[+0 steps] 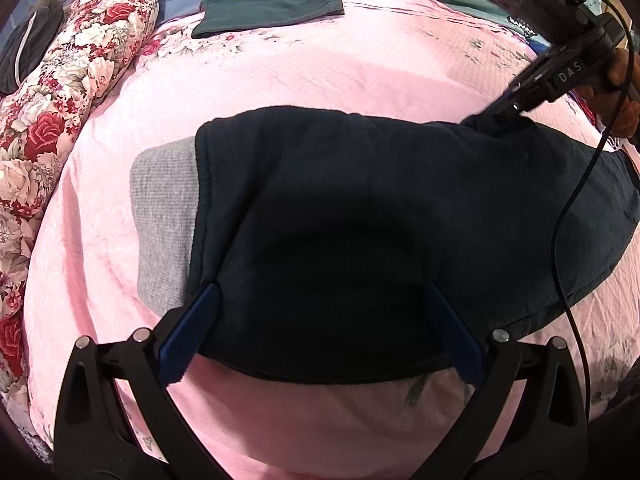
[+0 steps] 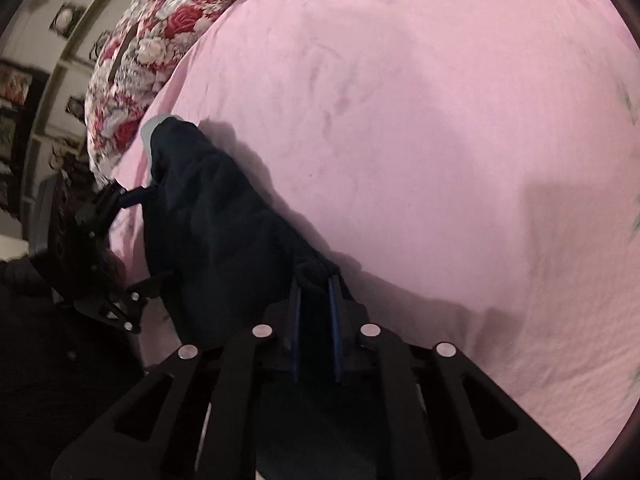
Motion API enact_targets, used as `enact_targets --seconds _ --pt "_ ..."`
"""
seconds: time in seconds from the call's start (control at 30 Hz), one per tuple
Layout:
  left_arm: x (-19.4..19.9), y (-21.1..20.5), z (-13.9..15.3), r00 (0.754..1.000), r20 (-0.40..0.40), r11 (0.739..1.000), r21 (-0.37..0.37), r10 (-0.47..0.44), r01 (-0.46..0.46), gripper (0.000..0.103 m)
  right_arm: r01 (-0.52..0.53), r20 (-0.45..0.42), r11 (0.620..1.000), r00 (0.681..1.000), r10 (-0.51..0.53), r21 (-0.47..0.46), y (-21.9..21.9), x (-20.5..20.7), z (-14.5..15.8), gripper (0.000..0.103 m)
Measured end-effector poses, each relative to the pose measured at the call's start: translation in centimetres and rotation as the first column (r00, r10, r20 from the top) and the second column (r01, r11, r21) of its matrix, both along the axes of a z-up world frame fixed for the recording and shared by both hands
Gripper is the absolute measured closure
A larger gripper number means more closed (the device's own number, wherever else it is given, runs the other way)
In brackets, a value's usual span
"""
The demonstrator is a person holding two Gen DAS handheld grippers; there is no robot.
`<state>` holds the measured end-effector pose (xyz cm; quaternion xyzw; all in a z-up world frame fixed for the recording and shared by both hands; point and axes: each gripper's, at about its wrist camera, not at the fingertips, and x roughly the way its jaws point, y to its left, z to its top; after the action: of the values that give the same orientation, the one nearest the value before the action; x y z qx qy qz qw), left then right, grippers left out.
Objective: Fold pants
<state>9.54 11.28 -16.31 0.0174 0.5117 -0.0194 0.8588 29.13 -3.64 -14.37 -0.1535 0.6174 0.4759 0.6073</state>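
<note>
Dark navy pants [image 1: 360, 216] with a grey waistband [image 1: 164, 216] lie on a pink bedspread [image 1: 320, 64]. My left gripper [image 1: 320, 300] is open, its blue fingers [image 1: 192, 328] spread wide over the near edge of the pants. My right gripper [image 2: 316, 284] is shut on a fold of the pants [image 2: 224, 232] and lifts it off the bed. The right gripper also shows in the left wrist view [image 1: 508, 114], at the far right edge of the pants. The left gripper shows in the right wrist view [image 2: 148, 192], at the pants' left side.
A floral quilt roll [image 1: 68, 92] lies along the bed's left side. A folded dark green garment [image 1: 272, 8] sits at the far end of the bed. A black cable [image 1: 576, 200] hangs from the right gripper across the pants.
</note>
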Motion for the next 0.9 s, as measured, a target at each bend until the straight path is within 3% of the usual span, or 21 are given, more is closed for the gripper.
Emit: enact_targets --seconds 0.03,0.13,0.23,0.27,0.37,0.5,0.6,0.67,0.73,0.77,0.83,0.9 --pt "0.0 0.0 0.0 1.000 0.002 1.000 0.001 0.000 0.000 0.002 0.031 0.060 0.999 0.998 -0.030 -0.015 0.0 0.6 0.1 0.095" --pt "-0.1 0.0 0.0 1.000 0.005 1.000 0.001 0.003 -0.003 0.002 0.152 0.090 0.988 0.984 -0.154 0.019 -0.6 2.0 0.0 0.101" --pt "-0.2 0.0 0.0 1.000 0.010 1.000 0.003 -0.002 0.002 0.002 0.221 0.174 0.975 0.960 -0.219 0.005 -0.6 2.1 -0.4 0.101" --pt "-0.2 0.0 0.0 1.000 0.009 1.000 0.002 -0.004 0.004 0.002 0.250 0.122 0.968 0.960 -0.251 0.023 -1.4 2.7 -0.3 0.101" --pt "0.2 0.4 0.5 1.000 -0.021 0.999 -0.030 -0.017 0.016 0.002 0.333 0.114 0.933 0.930 -0.348 0.136 -3.3 2.5 2.9 0.098" --pt "0.7 1.8 2.8 0.999 -0.032 0.990 -0.142 -0.029 0.024 0.002 0.301 0.098 0.929 0.940 -0.327 0.215 -4.2 -2.0 5.4 0.098" --pt "1.2 3.2 4.8 0.999 0.029 0.988 -0.151 0.035 -0.030 0.002 0.290 0.053 0.936 0.951 -0.305 0.200 -4.7 -6.2 3.2 0.098" --pt "2.1 4.1 3.4 0.996 -0.031 0.989 -0.120 0.084 -0.087 0.002 0.312 0.015 0.936 0.948 -0.318 0.163 -4.8 -8.4 0.6 0.097" --pt "2.3 5.1 0.5 0.983 -0.133 0.991 -0.025 0.130 -0.134 0.002 0.303 0.041 0.950 0.951 -0.306 0.071 -4.7 -10.9 -1.9 0.097" --pt "2.0 5.7 0.0 0.979 -0.157 0.988 -0.063 0.129 -0.140 0.002 0.318 0.056 0.943 0.944 -0.325 0.099 -5.7 -12.0 -2.0 0.097" --pt "0.8 7.9 0.1 0.964 -0.188 0.954 -0.198 0.187 -0.224 0.002 0.360 0.033 0.928 0.931 -0.364 0.098 -7.6 -12.9 -1.5 0.097" --pt "0.0 9.3 0.6 0.952 -0.199 0.934 -0.226 0.233 -0.276 0.002 0.414 0.040 0.905 0.907 -0.419 0.101 -9.5 -13.6 0.0 0.094"
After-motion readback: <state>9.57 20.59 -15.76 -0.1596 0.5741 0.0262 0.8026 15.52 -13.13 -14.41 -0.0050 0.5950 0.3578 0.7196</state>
